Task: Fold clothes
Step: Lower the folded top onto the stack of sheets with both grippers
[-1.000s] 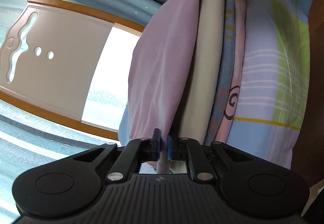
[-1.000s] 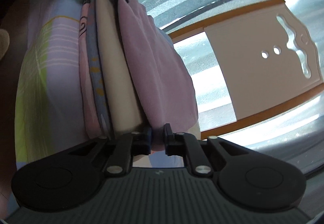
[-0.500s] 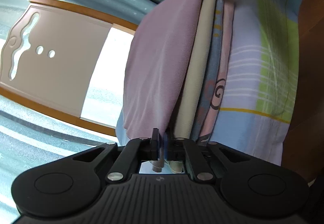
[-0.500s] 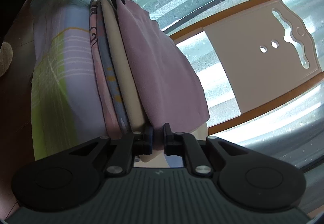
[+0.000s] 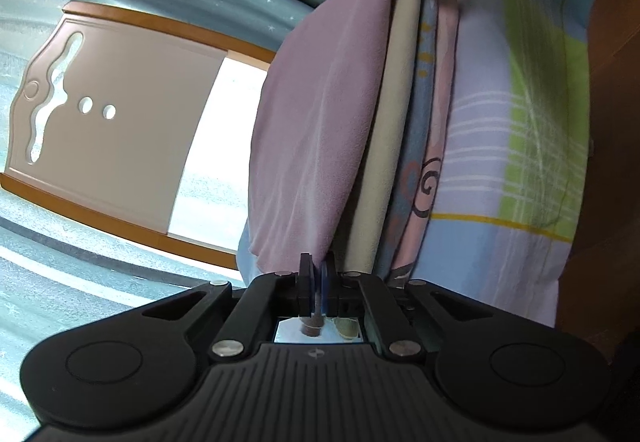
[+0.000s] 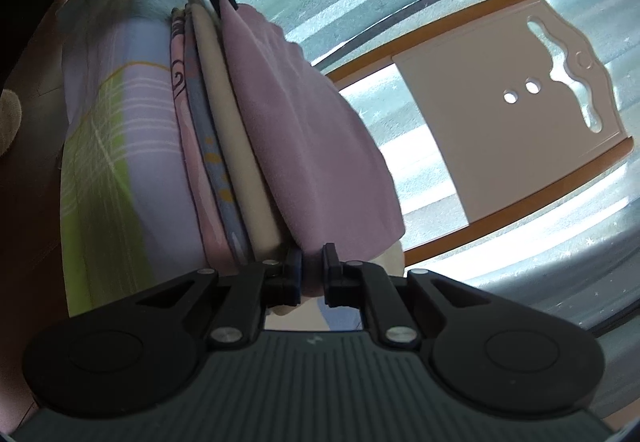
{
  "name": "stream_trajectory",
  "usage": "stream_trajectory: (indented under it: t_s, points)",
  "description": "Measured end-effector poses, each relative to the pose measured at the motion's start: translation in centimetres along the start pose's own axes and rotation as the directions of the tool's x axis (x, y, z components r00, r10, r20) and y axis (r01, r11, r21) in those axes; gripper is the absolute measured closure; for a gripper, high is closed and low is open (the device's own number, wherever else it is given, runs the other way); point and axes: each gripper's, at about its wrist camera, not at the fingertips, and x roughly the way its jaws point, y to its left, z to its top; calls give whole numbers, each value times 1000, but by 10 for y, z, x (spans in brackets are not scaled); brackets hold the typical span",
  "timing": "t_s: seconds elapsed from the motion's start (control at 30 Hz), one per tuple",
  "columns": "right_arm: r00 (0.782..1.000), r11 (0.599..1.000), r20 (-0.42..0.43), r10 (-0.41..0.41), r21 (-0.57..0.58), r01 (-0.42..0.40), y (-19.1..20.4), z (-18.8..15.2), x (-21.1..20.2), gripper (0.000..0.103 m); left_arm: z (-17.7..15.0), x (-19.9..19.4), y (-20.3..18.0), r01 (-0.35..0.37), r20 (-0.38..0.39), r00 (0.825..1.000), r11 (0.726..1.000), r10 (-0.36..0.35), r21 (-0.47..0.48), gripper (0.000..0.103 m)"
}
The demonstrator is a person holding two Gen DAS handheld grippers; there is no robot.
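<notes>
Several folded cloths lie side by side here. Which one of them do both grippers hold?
The plain mauve cloth, outermost in the row, towards the headboard. The left gripper and right gripper pinch its opposite ends. The cream cloth beside it and the patterned ones are not gripped.

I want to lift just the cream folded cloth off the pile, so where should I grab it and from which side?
Grip the cream folded cloth at its rounded folded end, coming in edge-on from that end as the right gripper does on the mauve cloth. Its layers sit pressed between neighbours, so only the edge is exposed.

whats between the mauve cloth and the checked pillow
Three folded layers: a cream cloth, a blue patterned one and a pink swirl-print one, pressed side by side. Both wrist views show it.
</notes>
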Motion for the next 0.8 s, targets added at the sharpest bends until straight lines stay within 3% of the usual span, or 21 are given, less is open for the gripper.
stream_trajectory:
  t_s: [0.13, 0.43, 0.57, 0.67, 0.73, 0.8]
  points:
    - [1000, 999, -13, 10, -32, -11, 9, -2, 11, 96, 0, -1, -2, 15, -4, 1000, 1000, -15, 6, 101]
    - [1000, 1000, -20, -6, 17, 6, 6, -7, 5, 96, -11, -7, -1, 28, -33, 999, 999, -29, -17, 93]
    - [1000, 999, -26, -11, 37, 12, 5, -6, 6, 95, -11, -6, 8, 38, -43, 998, 997, -42, -71, 91]
    - [999, 999, -31, -13, 52, 15, 4, -7, 1, 95, -7, 0, 20, 38, -56, 997, 990, -46, -133, 83]
    - [999, 993, -44, -12, 113, 17, 1, -10, -4, 91, -14, -7, 26, 38, -70, 996, 979, -53, -201, 77]
    - [998, 979, -57, -6, 201, 17, -2, -13, -11, 75, -21, -15, 34, 29, -87, 995, 955, -57, -295, 77]
